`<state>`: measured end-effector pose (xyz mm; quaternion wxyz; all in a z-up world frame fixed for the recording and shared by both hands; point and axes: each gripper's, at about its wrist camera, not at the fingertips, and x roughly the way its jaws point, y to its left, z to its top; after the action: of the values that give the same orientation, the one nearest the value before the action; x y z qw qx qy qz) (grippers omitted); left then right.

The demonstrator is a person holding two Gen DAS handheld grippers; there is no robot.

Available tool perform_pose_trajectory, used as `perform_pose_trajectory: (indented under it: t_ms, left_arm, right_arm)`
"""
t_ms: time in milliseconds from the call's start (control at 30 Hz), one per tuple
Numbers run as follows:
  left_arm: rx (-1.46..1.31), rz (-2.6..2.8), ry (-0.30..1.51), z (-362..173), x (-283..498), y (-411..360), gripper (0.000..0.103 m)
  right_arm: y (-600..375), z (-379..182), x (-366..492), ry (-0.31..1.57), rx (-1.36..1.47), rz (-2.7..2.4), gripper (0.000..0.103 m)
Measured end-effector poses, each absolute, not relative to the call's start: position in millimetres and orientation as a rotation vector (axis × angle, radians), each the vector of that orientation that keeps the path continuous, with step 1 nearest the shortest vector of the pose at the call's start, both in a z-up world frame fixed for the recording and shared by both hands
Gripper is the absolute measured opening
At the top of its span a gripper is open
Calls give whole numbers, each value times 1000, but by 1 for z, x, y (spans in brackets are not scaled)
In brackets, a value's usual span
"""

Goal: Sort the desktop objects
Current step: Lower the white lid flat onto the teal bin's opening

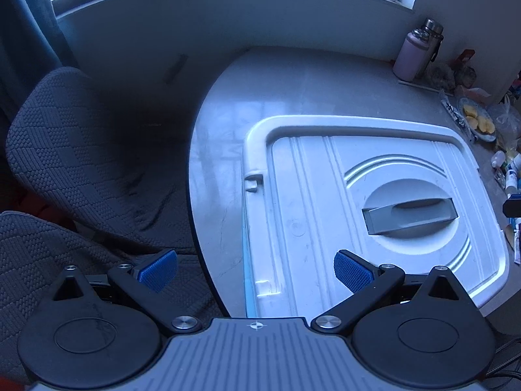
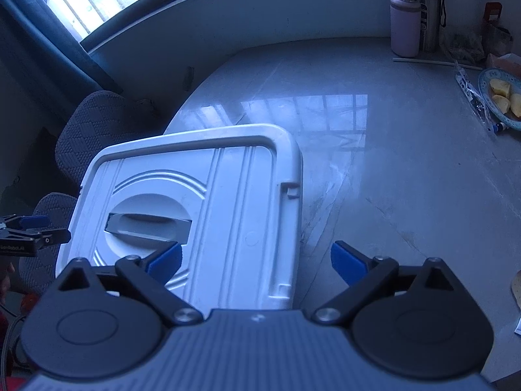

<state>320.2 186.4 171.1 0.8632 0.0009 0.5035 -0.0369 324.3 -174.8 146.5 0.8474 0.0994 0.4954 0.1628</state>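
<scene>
A white plastic storage box with a closed lid (image 1: pixel 325 202) stands on the round marble table (image 1: pixel 221 150); its grey recessed handle (image 1: pixel 410 216) faces up. It also shows in the right wrist view (image 2: pixel 228 202). My left gripper (image 1: pixel 255 270) is open and empty, above the box's left edge. My right gripper (image 2: pixel 255 265) is open and empty, above the box's right edge. The left gripper also shows at the left edge of the right wrist view (image 2: pixel 29 228). Small desktop objects (image 1: pixel 511 176) lie at the table's right side.
A pink bottle (image 2: pixel 405 22) and a steel flask (image 2: pixel 429 9) stand at the back by the wall. A plate with yellow food (image 2: pixel 503 97) and a wrapped pen (image 2: pixel 472 94) lie at the right. Dark padded chairs (image 1: pixel 81 150) stand left of the table.
</scene>
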Motion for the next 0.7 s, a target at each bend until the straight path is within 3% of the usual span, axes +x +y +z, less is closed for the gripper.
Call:
perform_pose_trajectory:
  t_ms: [567, 700]
  left_arm:
    - [-40, -65, 1141, 152, 305, 180, 103]
    - [-85, -73, 1150, 149, 300, 184, 103]
  right_arm:
    - [-171, 131, 320, 1094, 191, 328, 99]
    - [-174, 127, 321, 1117, 208, 321, 90]
